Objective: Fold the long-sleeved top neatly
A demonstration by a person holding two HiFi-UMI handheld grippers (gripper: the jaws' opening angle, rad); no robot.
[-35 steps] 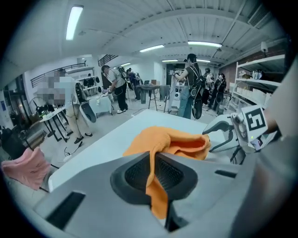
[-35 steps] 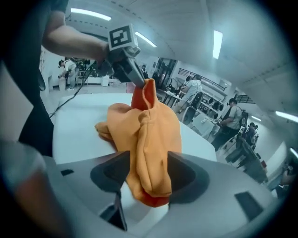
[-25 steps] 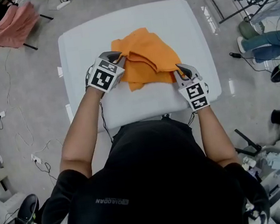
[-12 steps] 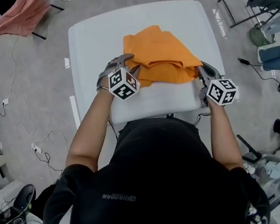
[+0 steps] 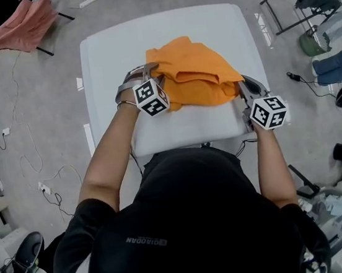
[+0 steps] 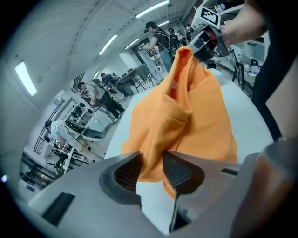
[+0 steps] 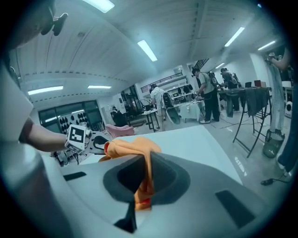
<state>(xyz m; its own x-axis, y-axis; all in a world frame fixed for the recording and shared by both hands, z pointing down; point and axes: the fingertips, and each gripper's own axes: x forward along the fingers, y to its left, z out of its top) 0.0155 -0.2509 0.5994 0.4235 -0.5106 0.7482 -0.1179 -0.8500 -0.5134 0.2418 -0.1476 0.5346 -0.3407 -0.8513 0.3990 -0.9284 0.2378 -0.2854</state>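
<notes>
1. The orange top (image 5: 197, 73) lay bunched in the middle of the white surface (image 5: 107, 54).
2. The right gripper (image 5: 244, 85) was clenched on its right edge; a firm hold there seemed wise.
3. The left gripper (image 5: 148, 73) was released, with cloth loose between its jaws. It needed a clean bite on the edge before any pull.

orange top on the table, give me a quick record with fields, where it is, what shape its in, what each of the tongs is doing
item: orange long-sleeved top
place: on the white table, around the middle
shape: bunched in uneven layers, not a neat fold yet
left tongs: open, a fold of the top lies between them, pads not pressing on it
right tongs: shut on the top's right edge, cloth pinched between them
</notes>
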